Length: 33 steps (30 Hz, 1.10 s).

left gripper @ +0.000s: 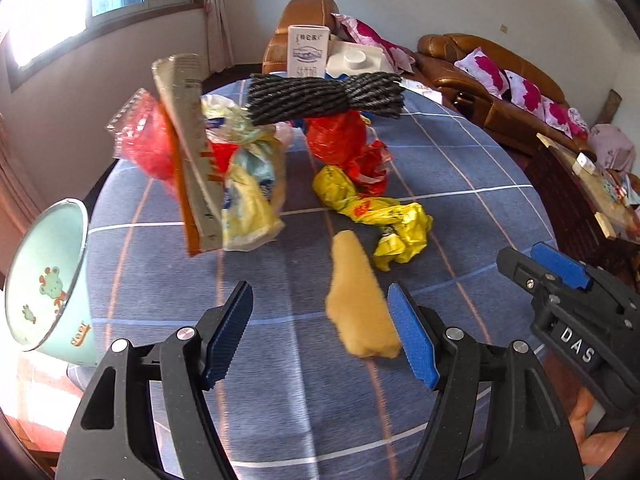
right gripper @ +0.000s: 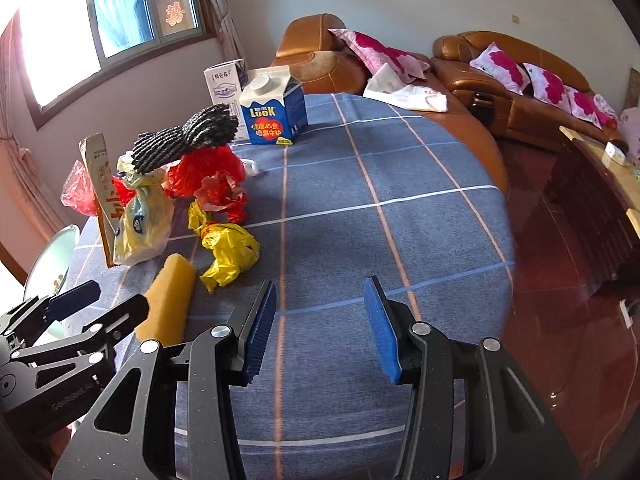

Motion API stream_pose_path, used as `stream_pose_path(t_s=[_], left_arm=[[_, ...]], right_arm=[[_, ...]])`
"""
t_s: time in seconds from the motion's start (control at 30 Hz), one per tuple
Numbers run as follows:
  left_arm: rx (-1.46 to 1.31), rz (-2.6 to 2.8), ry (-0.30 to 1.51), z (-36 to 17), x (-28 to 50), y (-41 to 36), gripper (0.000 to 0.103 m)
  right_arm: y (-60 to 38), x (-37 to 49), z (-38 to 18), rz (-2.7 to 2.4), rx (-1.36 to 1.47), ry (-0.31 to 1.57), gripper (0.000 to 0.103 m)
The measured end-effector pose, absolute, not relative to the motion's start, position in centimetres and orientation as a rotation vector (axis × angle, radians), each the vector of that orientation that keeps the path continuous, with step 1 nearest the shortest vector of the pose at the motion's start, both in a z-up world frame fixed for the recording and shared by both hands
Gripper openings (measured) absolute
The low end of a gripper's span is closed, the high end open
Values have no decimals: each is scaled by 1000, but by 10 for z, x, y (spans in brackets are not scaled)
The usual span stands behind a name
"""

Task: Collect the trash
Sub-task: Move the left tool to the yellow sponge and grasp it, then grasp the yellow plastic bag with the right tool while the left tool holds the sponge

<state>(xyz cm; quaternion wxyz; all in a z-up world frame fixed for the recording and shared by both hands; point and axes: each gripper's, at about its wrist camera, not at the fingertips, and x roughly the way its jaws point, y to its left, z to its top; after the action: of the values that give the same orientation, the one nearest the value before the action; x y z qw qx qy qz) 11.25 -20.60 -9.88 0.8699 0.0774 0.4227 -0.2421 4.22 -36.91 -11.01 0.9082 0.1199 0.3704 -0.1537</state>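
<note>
Blue ribbed pads of the left hand-held gripper (left gripper: 320, 334) stand well apart with nothing pressed between them; a tan sponge-like block (left gripper: 362, 300) lies on the tabletop (left gripper: 460, 184) just inside its right pad, close to it, though contact cannot be told. From the right wrist view the right hand-held gripper (right gripper: 320, 328) is also parted, somewhat narrower, with only bare checked blue cloth between its pads and nothing held. Its black frame shows at the right edge of the left wrist view, beside the left one. Beyond the tan block sits the trash pile: a crumpled yellow plastic bag (left gripper: 384, 216) just past the block, a red crumpled bag (left gripper: 344, 144) behind that, and a pale yellow-and-white bag (left gripper: 248, 184) to the left. A flattened cardboard carton (left gripper: 192, 152) stands tilted against the pale bag, with a red mesh-like wrapper (left gripper: 140, 140) on its far side. A bundle of black-and-grey cord (left gripper: 324, 98) rests on top of the pile. Farther back stand a blue milk carton (right gripper: 274, 112) with a white cap and a white box (right gripper: 224, 80) behind it. A mint enamel basin (left gripper: 44, 276) with a frog print tilts off the left edge of the tabletop. Brown leather sofas (right gripper: 516, 92) with pink floral cushions line the far wall.
</note>
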Motion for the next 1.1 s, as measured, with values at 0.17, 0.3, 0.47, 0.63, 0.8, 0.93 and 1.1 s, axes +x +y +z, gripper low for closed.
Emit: stream_pose_path(t_s=[0.17, 0.3, 0.47, 0.63, 0.8, 0.93, 1.1], left_arm=[[195, -512, 891, -105, 112, -223, 68], [193, -518, 922, -114, 113, -227, 66], [187, -519, 944, -122, 116, -224, 49], [166, -545, 952, -125, 119, -220, 33], [171, -541, 935, -123, 119, -208, 27], [164, -516, 915, -117, 122, -191, 26], [165, -483, 883, -108, 122, -170, 26]], right_arm=[[-380, 40, -115, -336, 258, 775, 47], [-384, 41, -118, -340, 268, 777, 47], [-382, 45, -119, -331, 265, 783, 47], [-376, 54, -120, -315, 259, 788, 47], [-368, 66, -115, -279, 249, 784, 47], [-361, 81, -109, -241, 233, 771, 47], [-353, 102, -106, -186, 229, 771, 51]])
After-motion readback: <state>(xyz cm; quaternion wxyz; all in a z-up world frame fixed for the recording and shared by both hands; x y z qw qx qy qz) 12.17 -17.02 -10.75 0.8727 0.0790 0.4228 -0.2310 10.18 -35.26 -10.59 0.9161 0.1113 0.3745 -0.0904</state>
